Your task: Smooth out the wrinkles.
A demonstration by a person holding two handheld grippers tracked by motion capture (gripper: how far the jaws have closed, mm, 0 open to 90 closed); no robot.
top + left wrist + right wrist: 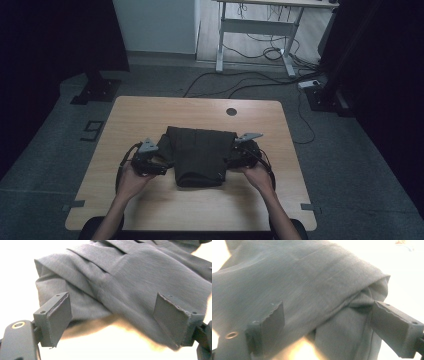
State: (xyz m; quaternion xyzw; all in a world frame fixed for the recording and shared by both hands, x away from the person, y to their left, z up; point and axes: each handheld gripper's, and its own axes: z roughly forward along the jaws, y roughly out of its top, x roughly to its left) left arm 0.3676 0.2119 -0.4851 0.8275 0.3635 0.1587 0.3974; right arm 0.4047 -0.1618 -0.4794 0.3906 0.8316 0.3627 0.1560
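A dark folded cloth garment (pixel 200 155) lies on the light wooden table (pixel 150 112), near its middle. The left black two-jaw gripper (pixel 159 162) sits just beside the garment's left edge, the right black two-jaw gripper (pixel 235 156) just beside its right edge. Behind the garment, a small round hole (pixel 231 111) sits in the tabletop.

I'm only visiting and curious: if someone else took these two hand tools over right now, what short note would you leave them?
Left gripper: jaws open, cloth in front of them, not pinched.
Right gripper: jaws open, at the other side of the cloth.
Dark garment: folded into a compact bundle mid-table, a gripper at each side.
Done: the garment looks folded and let go.
Left: probably a last tidy or fold, if wanted; hard to judge.
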